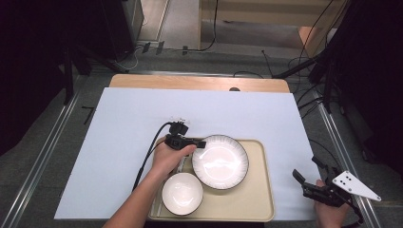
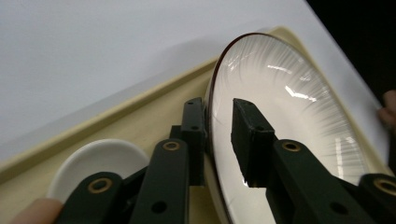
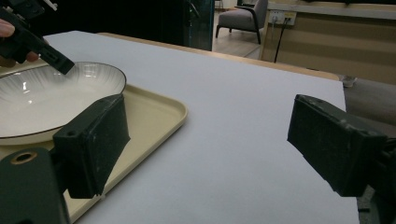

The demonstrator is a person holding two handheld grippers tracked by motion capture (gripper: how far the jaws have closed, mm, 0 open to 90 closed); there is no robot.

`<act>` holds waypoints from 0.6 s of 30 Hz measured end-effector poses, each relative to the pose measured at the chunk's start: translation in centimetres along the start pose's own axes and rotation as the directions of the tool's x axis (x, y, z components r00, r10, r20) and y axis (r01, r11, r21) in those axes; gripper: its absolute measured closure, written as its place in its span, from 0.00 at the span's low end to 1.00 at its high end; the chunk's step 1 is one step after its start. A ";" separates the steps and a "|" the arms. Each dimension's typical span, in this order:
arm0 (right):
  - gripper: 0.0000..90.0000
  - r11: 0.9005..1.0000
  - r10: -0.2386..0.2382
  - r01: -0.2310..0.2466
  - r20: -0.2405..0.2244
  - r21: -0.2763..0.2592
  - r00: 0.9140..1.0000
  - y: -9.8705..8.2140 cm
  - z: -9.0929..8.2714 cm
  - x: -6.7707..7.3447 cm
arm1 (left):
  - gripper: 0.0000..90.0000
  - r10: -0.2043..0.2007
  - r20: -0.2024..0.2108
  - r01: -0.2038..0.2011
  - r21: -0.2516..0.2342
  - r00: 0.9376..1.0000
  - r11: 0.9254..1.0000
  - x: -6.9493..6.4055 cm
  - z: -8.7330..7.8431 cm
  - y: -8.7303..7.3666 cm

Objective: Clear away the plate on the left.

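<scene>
High view: left claw (image 1: 202,143) at the ribbed plate's (image 1: 220,161) ten o'clock rim on the tray (image 1: 259,199); left gripper view reveals jaws straddling that rim, slightly parted, without pressing; right claw (image 1: 299,178) gapes wide, empty.

My left hand (image 1: 167,159) hides the near-left corner of the beige plastic tray (image 1: 266,190). In the right gripper view, the ribbed white plate (image 3: 42,100) is cut off at the left edge.
</scene>
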State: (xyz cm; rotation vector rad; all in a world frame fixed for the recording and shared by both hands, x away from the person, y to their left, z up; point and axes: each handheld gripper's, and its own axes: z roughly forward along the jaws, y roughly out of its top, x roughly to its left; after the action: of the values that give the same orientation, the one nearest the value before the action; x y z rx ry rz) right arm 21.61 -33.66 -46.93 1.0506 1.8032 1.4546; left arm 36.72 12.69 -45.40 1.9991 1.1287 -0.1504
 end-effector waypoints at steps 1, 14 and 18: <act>0.15 1.000 0.000 0.000 0.000 0.000 1.000 0.0 0.0 0.0 | 0.79 0.016 -0.005 -0.016 -0.013 1.000 1.000 -0.2 -0.2 0.0; 0.15 1.000 0.000 0.000 -0.001 0.002 1.000 0.0 0.0 0.0 | 0.22 0.078 -0.008 -0.078 -0.193 0.997 0.978 -0.4 -3.8 -0.2; 0.14 1.000 0.000 0.000 -0.002 0.003 1.000 0.0 0.0 0.0 | 0.00 0.095 -0.046 -0.103 -0.229 0.994 0.968 0.0 -4.9 -0.9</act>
State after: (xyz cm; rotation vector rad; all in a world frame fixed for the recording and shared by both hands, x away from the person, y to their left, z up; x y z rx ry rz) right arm 21.63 -33.63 -46.97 1.0507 1.8068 1.4535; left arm 34.70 16.37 -42.69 1.8509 1.0152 0.0651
